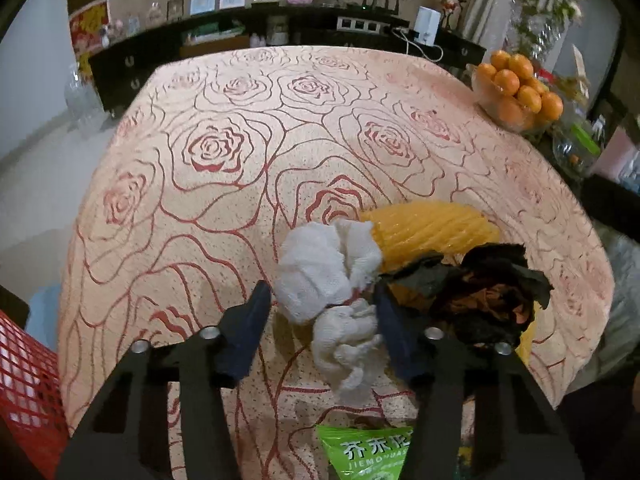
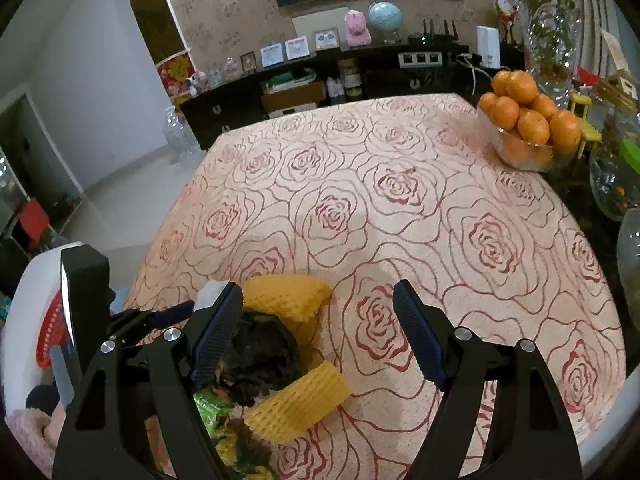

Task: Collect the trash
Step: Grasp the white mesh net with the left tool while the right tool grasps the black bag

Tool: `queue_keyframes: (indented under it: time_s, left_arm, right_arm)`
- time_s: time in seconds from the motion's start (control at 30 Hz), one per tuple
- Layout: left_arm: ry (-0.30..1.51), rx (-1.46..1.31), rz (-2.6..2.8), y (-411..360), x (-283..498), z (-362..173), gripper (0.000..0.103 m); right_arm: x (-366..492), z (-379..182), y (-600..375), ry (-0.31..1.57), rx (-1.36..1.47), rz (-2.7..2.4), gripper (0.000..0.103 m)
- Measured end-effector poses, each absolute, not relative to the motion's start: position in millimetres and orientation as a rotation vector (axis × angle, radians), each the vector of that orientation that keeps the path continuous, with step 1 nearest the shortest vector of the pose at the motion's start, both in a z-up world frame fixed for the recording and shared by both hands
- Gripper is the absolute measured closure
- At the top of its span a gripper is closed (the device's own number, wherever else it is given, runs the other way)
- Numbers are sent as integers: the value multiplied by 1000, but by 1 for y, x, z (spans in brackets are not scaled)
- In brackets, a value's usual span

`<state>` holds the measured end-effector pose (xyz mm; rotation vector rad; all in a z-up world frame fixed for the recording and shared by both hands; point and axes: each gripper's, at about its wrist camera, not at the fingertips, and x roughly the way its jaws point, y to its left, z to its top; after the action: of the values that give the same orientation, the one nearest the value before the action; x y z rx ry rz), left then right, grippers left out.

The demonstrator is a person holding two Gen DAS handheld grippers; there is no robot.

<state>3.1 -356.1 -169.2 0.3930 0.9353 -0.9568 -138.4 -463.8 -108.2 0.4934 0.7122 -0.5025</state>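
On the rose-patterned tablecloth (image 1: pixel 224 208) lies a heap of trash: a crumpled white tissue (image 1: pixel 320 272), a yellow foam net (image 1: pixel 432 232), dark shrivelled peel (image 1: pixel 488 292) and a green snack packet (image 1: pixel 364 452). My left gripper (image 1: pixel 322 296) points down at the tissue, and its dark pads touch the wad on both sides. In the right wrist view my right gripper (image 2: pixel 318 292) stands open above the heap's right side, with nothing gripped. Below it lie two yellow foam nets (image 2: pixel 288 300) (image 2: pixel 298 400), the dark peel (image 2: pixel 260 356) and the green packet (image 2: pixel 208 404). The tissue (image 2: pixel 210 296) peeks out behind its left finger.
A red mesh basket (image 1: pixel 28 380) stands off the table's left edge, also in the right wrist view (image 2: pixel 48 336). A glass bowl of oranges (image 1: pixel 516 92) (image 2: pixel 528 136) sits at the far right corner, with glass vases (image 2: pixel 612 184) beside it. A dark sideboard (image 1: pixel 280 32) runs behind.
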Motion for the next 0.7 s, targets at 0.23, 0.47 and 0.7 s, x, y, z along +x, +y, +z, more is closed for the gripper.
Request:
queue_keyframes:
  time_s: [0.23, 0.47, 0.7]
  left_arm:
    - [929, 355, -937, -343, 9, -160, 71]
    - [867, 254, -858, -307, 28, -128, 71]
    - [799, 249, -776, -282, 36, -110, 71]
  right_arm:
    - [-130, -117, -460, 743, 506, -464, 28]
    - [-110, -127, -438, 800, 446, -360, 27]
    - [-86, -151, -416, 905, 356, -304, 26]
